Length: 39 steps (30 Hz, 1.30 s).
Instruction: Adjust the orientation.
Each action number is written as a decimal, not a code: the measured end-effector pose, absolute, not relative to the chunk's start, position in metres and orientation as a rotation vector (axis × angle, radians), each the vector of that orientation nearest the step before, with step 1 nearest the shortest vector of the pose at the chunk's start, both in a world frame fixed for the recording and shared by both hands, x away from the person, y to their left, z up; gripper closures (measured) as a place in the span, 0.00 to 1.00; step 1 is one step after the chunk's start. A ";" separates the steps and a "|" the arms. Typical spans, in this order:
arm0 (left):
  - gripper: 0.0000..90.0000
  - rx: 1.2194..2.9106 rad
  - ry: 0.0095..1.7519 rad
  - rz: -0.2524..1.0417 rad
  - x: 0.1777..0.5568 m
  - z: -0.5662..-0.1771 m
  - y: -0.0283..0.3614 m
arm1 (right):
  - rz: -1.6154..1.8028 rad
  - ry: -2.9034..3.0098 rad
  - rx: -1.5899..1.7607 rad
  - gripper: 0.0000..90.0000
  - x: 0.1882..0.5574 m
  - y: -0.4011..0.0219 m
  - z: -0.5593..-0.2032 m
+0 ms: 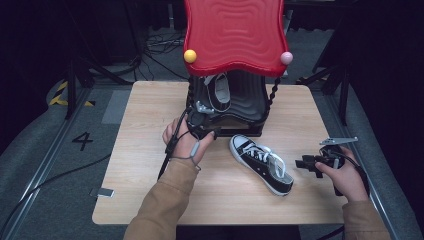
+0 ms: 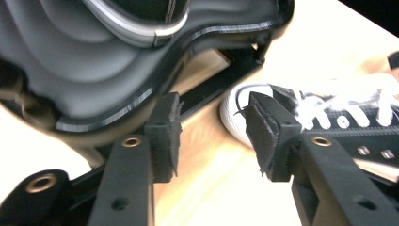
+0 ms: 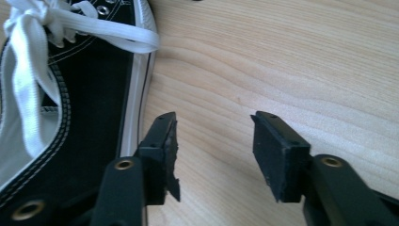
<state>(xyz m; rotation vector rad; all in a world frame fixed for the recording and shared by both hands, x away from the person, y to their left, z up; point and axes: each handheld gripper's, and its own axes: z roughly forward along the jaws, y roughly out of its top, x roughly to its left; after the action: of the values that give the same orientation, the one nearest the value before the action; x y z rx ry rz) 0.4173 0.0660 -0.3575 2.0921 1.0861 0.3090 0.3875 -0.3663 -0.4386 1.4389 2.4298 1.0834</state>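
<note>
A black and white sneaker (image 1: 261, 162) lies on the wooden table (image 1: 150, 165), toe toward the rack. A second sneaker (image 1: 220, 92) rests on the black lower shelf (image 1: 245, 107) of a small rack with a red wavy top (image 1: 232, 32). My left gripper (image 1: 207, 129) is at the shelf's front edge, open, nothing between its jaws (image 2: 214, 136). Past them are the shelf (image 2: 94, 70), the shelved sneaker (image 2: 141, 19) and the other's white toe cap (image 2: 233, 110). My right gripper (image 1: 302, 163) is open just right of the table sneaker's heel; its jaws (image 3: 214, 150) stand over bare wood beside the sneaker (image 3: 70, 117).
The rack stands at the table's far middle, with twisted black posts (image 1: 273, 92) and a yellow ball (image 1: 190, 56) and pink ball (image 1: 286, 58) on its top. Cables (image 1: 50, 180) run across the grey floor at the left. Dark stands surround the table.
</note>
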 end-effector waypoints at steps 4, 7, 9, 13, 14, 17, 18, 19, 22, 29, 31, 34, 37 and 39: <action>0.54 2.130 1.081 0.251 0.406 -0.363 0.077 | 1.068 2.449 1.426 0.62 0.384 -0.361 -0.433; 0.51 2.147 1.087 0.226 0.397 -0.370 0.087 | 1.059 2.475 1.399 0.66 0.381 -0.355 -0.427; 0.49 2.158 1.080 0.211 0.394 -0.373 0.090 | 1.056 2.482 1.389 0.67 0.380 -0.354 -0.425; 0.46 2.212 1.074 0.180 0.385 -0.385 0.096 | 1.047 2.516 1.374 0.72 0.375 -0.346 -0.416; 0.46 2.214 1.081 0.165 0.384 -0.387 0.096 | 1.047 2.517 1.373 0.73 0.374 -0.345 -0.413; 0.44 2.232 1.075 0.136 0.384 -0.391 0.099 | 1.071 2.515 1.358 0.74 0.369 -0.340 -0.403; 0.44 2.237 1.075 0.140 0.384 -0.392 0.100 | 1.071 2.515 1.358 0.74 0.369 -0.340 -0.403; 0.43 2.244 1.077 0.136 0.384 -0.394 0.101 | 1.078 2.514 1.357 0.75 0.368 -0.339 -0.401; 0.42 2.255 1.096 0.131 0.384 -0.399 0.104 | 1.102 2.516 1.320 0.74 0.364 -0.332 -0.391; 0.42 2.276 1.111 0.129 0.382 -0.405 0.110 | 1.170 2.552 1.283 0.73 0.359 -0.313 -0.382; 0.42 2.276 1.118 0.128 0.381 -0.406 0.112 | 1.166 2.583 1.273 0.73 0.359 -0.306 -0.381; 0.42 2.270 1.131 0.127 0.379 -0.407 0.115 | 1.161 2.623 1.255 0.72 0.359 -0.294 -0.383; 0.41 2.276 1.133 0.128 0.378 -0.408 0.118 | 1.125 2.675 1.241 0.72 0.361 -0.281 -0.389; 0.41 2.274 1.145 0.129 0.376 -0.410 0.120 | 1.086 2.708 1.245 0.72 0.363 -0.274 -0.394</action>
<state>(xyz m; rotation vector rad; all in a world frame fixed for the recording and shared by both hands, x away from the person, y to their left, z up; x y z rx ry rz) 0.3761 0.1204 -0.4095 2.2744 1.1450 0.1290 0.3626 -0.2742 -0.3940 1.2454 2.7079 1.0861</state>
